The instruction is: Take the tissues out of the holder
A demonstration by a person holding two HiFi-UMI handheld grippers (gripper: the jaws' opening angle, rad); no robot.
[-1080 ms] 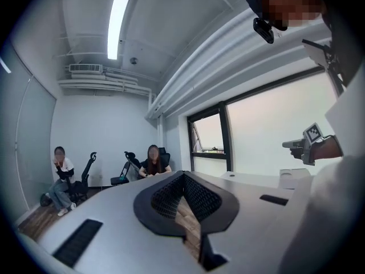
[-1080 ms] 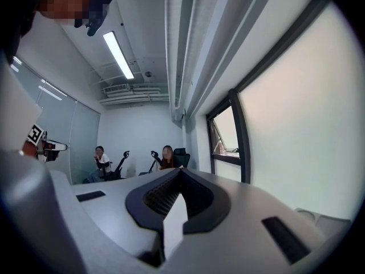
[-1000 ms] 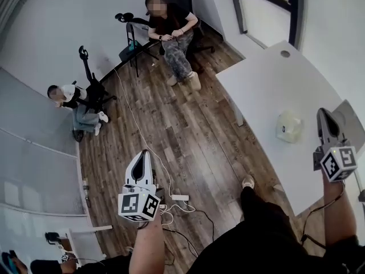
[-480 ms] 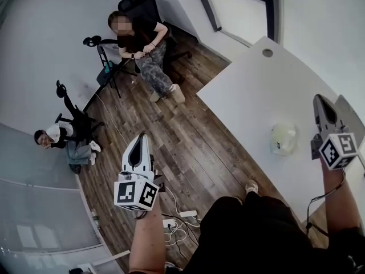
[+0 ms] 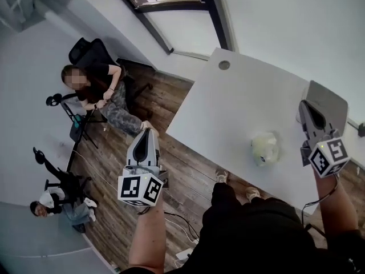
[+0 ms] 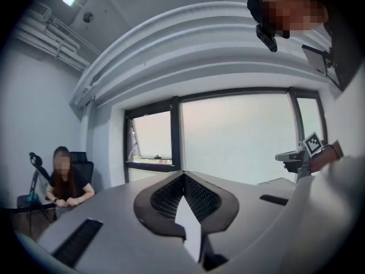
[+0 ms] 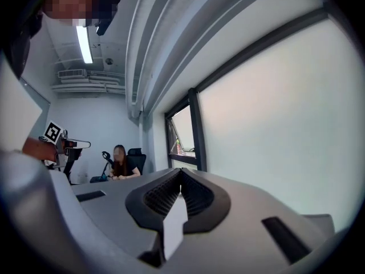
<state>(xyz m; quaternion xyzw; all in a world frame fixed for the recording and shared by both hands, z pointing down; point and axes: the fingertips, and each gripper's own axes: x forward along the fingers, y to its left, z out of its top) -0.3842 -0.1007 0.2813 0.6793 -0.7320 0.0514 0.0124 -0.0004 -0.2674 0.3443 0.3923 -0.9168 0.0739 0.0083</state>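
Task seemingly not yet begun. On the white table (image 5: 239, 99), a pale tissue holder (image 5: 265, 148), untouched; tissues hard to tell apart from it. Just beside it, right gripper (image 5: 304, 105), jaws pressed together, nothing between. Well apart, over the wood floor (image 5: 188, 170), left gripper (image 5: 146, 132), likewise closed and empty. Left to do, judging by this: reach, pinch, pull tissues out.

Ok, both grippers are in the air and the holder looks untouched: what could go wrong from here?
The left gripper and right gripper both have shut jaws. Unless they open before reaching the tissue holder, they would likely shove it. The holder stands free on the white table, so a one-gripper pull might drag it along. The left gripper is out over the floor, far from it.
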